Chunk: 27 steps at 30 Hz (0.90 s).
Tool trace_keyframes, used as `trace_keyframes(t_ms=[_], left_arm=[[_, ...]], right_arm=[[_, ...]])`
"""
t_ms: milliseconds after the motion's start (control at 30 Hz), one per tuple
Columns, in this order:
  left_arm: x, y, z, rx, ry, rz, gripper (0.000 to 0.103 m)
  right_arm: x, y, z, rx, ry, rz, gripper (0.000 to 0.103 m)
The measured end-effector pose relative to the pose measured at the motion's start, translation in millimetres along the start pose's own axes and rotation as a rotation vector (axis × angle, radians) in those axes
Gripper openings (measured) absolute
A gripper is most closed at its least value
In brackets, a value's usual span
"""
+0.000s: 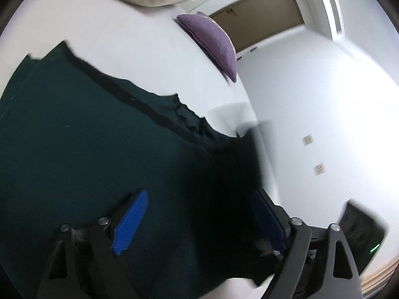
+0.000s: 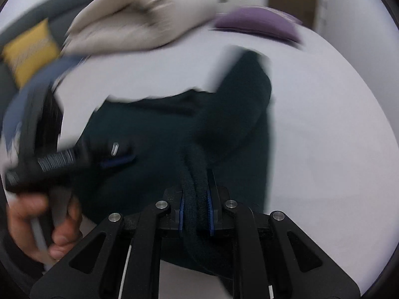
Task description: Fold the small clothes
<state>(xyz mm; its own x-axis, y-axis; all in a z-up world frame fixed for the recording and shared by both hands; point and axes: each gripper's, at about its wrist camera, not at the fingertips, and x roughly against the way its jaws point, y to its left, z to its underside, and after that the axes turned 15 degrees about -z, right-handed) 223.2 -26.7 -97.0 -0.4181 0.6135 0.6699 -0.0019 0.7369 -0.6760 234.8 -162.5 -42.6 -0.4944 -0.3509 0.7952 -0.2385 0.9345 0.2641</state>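
Fingers on my right gripper [image 2: 196, 209] pinch a thick fold of the dark green knitted garment [image 2: 154, 134] lying near the white bed's [image 2: 324, 149] edge, my left gripper [image 1: 199, 221] spread wide and empty above it, so the bunched fold may slip.

Left wrist view: mounted behind the left gripper [image 1: 197, 221], close above the dark garment [image 1: 99, 137], angled down, facing a purple cushion [image 1: 214, 42] at 12 o'clock and a white wall at 3 o'clock. Right wrist view: behind the right gripper [image 2: 195, 214], steeply down and very near. Shared: garment, white surface [image 2: 324, 149], beige pillow [image 2: 139, 17], cushion. Left gripper appears at 9 o'clock.
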Motion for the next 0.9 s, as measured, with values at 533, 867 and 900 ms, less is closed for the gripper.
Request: trace_keyframes(t_ms=[533,867,900], left_arm=[[-43.0,-12.4,-14.7,-0.034,0.179,-0.092,0.041],[-53.3,-30.6,-4.6,-0.057,0.183,-0.120,0.013],[-52.6,-30.7,-4.9,-0.056,0.182,-0.117,0.013]], right_arm=[[-29.3,45.1,21.1,0.063,0.029,-0.117,0.059],[41.0,-24.9,64.7,-0.136,-0.141,-0.218,0.059],[44.4,-31.9,66.9,-0.155,-0.149,-0.222,0.059]])
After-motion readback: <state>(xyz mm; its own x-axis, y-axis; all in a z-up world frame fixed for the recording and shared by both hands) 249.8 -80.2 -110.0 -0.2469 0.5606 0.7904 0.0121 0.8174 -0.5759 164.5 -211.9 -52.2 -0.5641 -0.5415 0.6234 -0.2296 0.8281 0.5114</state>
